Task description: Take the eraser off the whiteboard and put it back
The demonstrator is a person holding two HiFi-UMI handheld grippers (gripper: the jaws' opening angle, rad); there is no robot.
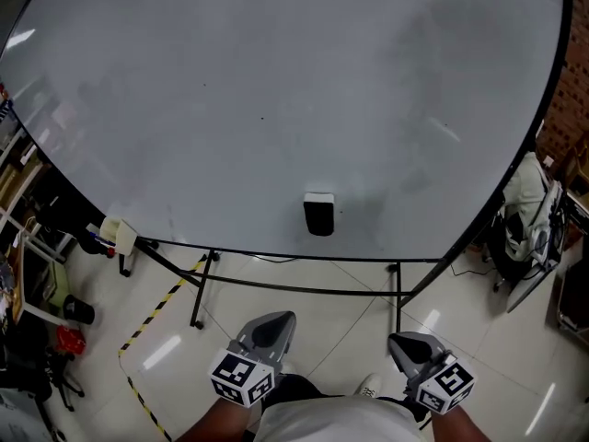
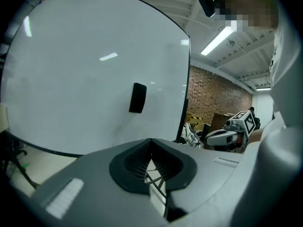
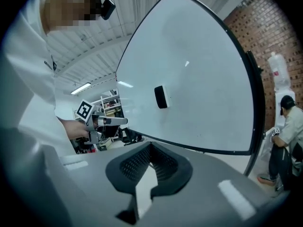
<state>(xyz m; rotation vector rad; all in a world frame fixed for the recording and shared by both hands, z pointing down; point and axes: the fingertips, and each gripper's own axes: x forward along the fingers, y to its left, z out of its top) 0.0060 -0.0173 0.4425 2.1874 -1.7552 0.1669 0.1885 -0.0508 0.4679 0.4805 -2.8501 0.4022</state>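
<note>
At the bottom of the head view we hold the left hand-held gripper (image 1: 274,323) and the right hand-held gripper (image 1: 406,343) side by side against the tiled floor (image 1: 345,313), each with its jaws closed together on nothing. Beyond them, well apart from both, the black eraser (image 1: 319,215) sits on the whiteboard (image 1: 230,99), just below the frame's centre, near the board's lower edge

A black eraser (image 1: 319,215) sticks upright on the whiteboard (image 1: 230,90), near its lower edge.
</note>
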